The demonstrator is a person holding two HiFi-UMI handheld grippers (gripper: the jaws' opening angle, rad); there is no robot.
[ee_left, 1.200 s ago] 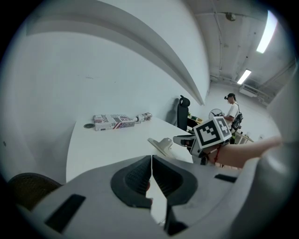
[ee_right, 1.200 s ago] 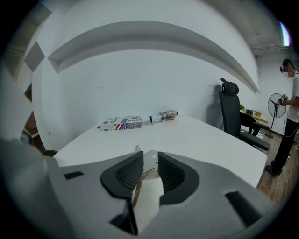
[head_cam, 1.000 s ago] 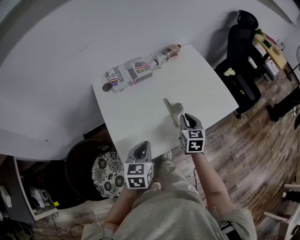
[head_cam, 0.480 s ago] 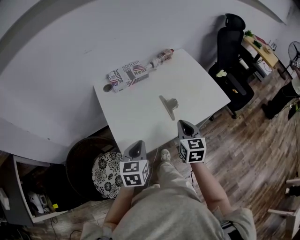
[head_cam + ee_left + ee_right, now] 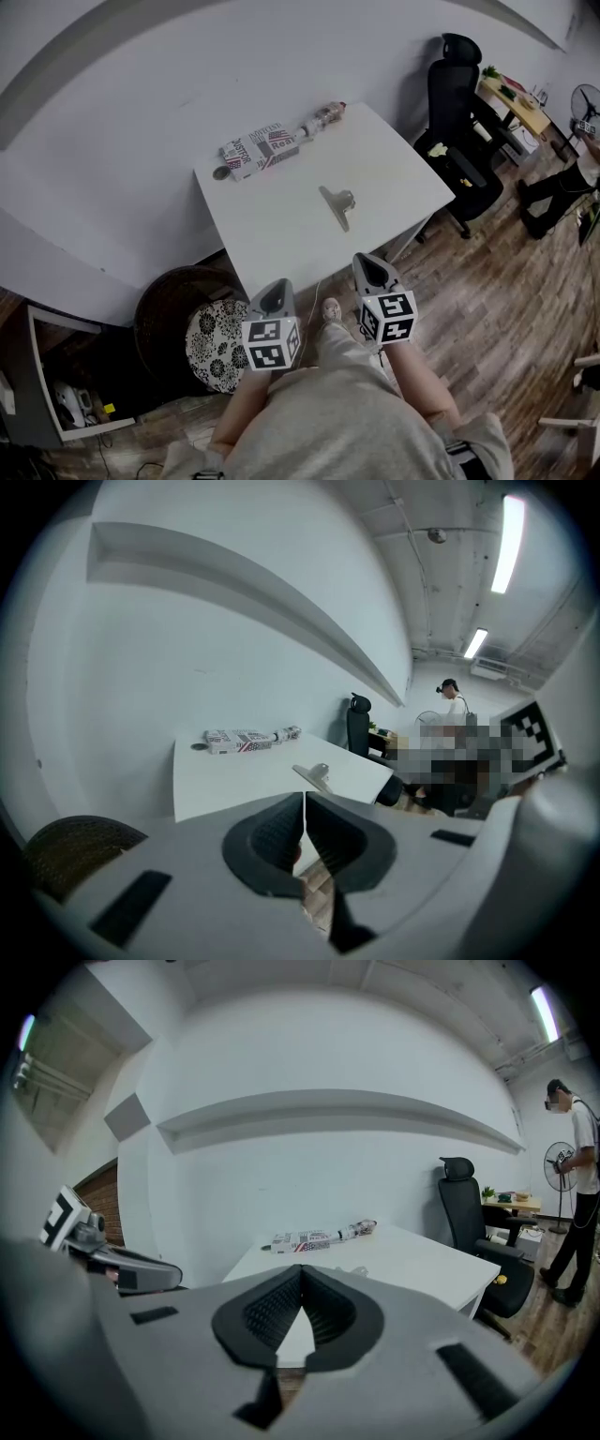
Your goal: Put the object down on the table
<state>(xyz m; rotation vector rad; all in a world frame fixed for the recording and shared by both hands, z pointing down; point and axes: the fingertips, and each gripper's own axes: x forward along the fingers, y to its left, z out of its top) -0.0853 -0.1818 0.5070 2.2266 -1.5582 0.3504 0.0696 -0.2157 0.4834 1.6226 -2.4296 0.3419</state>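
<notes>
**Object down on the surface, both tongs empty**

The task's thing, a small metal clip-like piece (image 5: 337,203), lies flat near the middle of the white surface (image 5: 281,234), touching nothing else and well apart from every edge. Both tongs hang off the near edge, over the floor and close to the person's body. The left tongs (image 5: 304,817) are pressed together with nothing between them, and so are the right tongs (image 5: 300,1274). By the look of it the putting-down is done.

Little is likely to go wrong from here. The main risk is a fresh reach forward: shut tongs coming in low over the near edge could strike the piece and slide it, since it looks light and lies loose on a smooth top. A knock to the surface itself, from a knee or from the tongs' bodies so near its rim, could shift it too, though it has a long way to travel before it could fall.

As for containers, a printed box (image 5: 260,148) lies at the far edge, closed, its contents unseen. A bottle (image 5: 322,117) lies on its side just beside it, and what it holds cannot be told. On the floor to the left stands a dark woven basket (image 5: 164,309) with a round flower-patterned thing (image 5: 211,342) in or over it
</notes>
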